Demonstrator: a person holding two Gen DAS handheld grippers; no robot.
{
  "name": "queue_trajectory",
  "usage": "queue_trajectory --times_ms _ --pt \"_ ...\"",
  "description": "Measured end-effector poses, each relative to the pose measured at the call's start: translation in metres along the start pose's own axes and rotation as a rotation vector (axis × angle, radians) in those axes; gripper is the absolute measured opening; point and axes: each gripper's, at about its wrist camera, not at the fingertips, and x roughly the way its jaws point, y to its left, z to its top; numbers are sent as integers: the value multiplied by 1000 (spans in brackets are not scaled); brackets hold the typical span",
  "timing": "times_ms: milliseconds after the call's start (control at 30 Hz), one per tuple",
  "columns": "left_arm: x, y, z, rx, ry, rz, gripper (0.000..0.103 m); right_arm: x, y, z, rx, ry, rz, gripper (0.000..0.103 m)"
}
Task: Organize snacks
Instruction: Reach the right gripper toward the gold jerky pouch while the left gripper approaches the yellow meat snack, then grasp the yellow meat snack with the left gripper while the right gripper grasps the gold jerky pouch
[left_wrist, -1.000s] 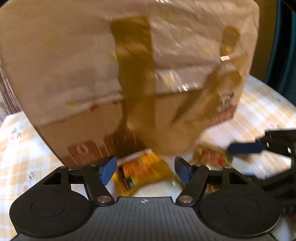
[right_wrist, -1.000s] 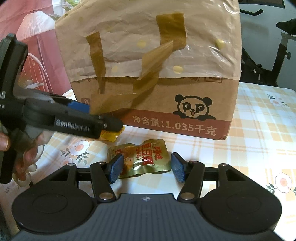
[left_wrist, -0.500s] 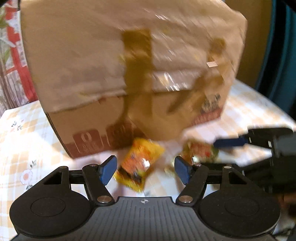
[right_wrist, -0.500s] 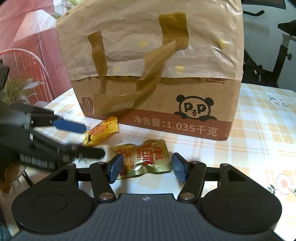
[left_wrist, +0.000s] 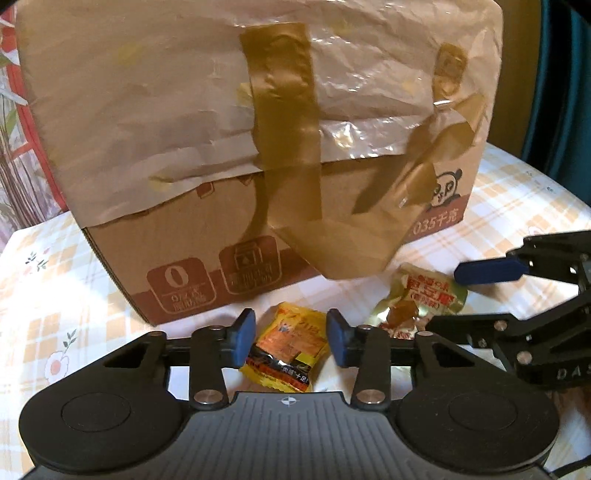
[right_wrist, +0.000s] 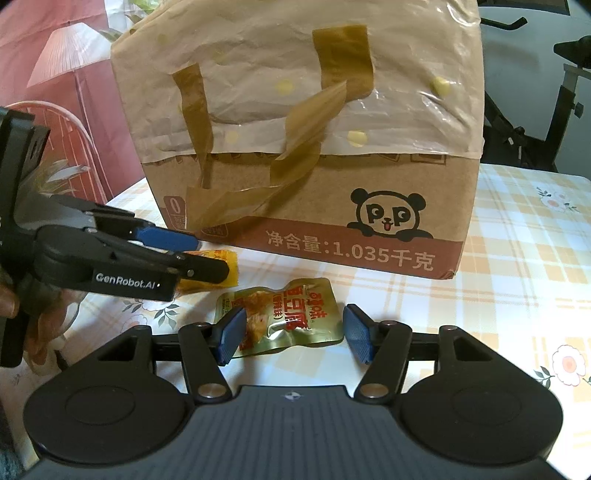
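A yellow-orange snack packet (left_wrist: 286, 345) lies on the checked tablecloth in front of a big cardboard box (left_wrist: 177, 236). My left gripper (left_wrist: 290, 339) is closing around it, and both blue pads touch its sides. From the right wrist view the left gripper (right_wrist: 210, 256) reaches in from the left with the yellow packet (right_wrist: 229, 264) between its fingers. A gold-green snack packet (right_wrist: 295, 314) lies flat between the pads of my right gripper (right_wrist: 294, 332), which stands open. In the left wrist view the right gripper (left_wrist: 454, 295) hovers over that gold-green packet (left_wrist: 424, 295).
The cardboard box (right_wrist: 369, 221), printed with a panda, is wrapped on top in crumpled paper with loose brown tape strips. It fills the middle of the table (right_wrist: 517, 258). A hand (right_wrist: 40, 317) holds the left tool. An exercise machine (right_wrist: 561, 110) stands behind on the right.
My left gripper's jaws have narrowed from wide apart to touching the yellow packet, which now sits centred between them. The right gripper and the gold-green packet have not moved.
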Motion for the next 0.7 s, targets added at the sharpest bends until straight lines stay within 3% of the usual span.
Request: queue_trajectory --times_ms 100,267,433,700 --pt "-7 -3 -6 -31 12 18 43 0 0 0 -2 1 0 64" --pt "-26 2 -26 -188 23 39 43 0 0 0 4 0 2 63" --pt "-43 10 -41 -325 -3 -13 49 0 -1 0 4 0 3 63" --pt "-61 8 -45 -319 -47 -22 55 0 -1 0 4 0 3 63"
